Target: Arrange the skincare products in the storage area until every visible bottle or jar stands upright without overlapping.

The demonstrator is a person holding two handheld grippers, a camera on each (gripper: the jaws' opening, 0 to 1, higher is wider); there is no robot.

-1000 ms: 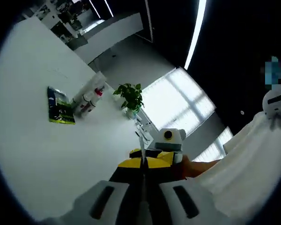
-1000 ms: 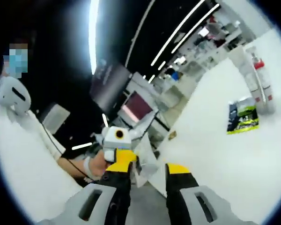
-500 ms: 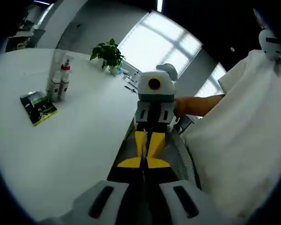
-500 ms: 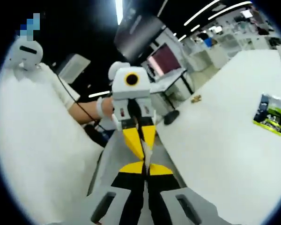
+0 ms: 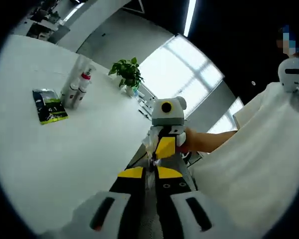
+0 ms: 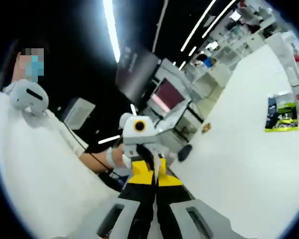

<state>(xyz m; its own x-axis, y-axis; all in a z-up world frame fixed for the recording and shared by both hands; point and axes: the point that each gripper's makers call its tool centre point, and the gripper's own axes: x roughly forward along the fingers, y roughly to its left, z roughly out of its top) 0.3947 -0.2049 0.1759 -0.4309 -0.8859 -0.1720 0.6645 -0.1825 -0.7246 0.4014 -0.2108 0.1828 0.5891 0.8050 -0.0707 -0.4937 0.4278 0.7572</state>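
Two white bottles (image 5: 77, 90), one with a red cap, stand upright far off on the white table (image 5: 65, 159), next to a clear tall container. A dark green sachet (image 5: 50, 105) lies flat in front of them. In the right gripper view the sachet (image 6: 281, 114) and the bottles (image 6: 295, 64) sit at the far right. Both grippers are off the table's edge, tip to tip and far from the products. My left gripper (image 5: 150, 173) shows a narrow gap between its yellow tips. My right gripper (image 6: 154, 178) is shut on nothing. Each faces the other: right gripper (image 5: 165, 144), left gripper (image 6: 145, 162).
A potted plant (image 5: 129, 74) stands at the table's far end by the windows. A person's white sleeve (image 5: 249, 164) is close on the right, with a hand (image 5: 199, 142) holding the right gripper. Desks and a monitor (image 6: 164, 94) stand beyond the table's edge.
Both views have swung with the hands. The right jaws, apart a second ago, have closed. The left jaws, pressed together before, now show a thin gap. The products have not moved.
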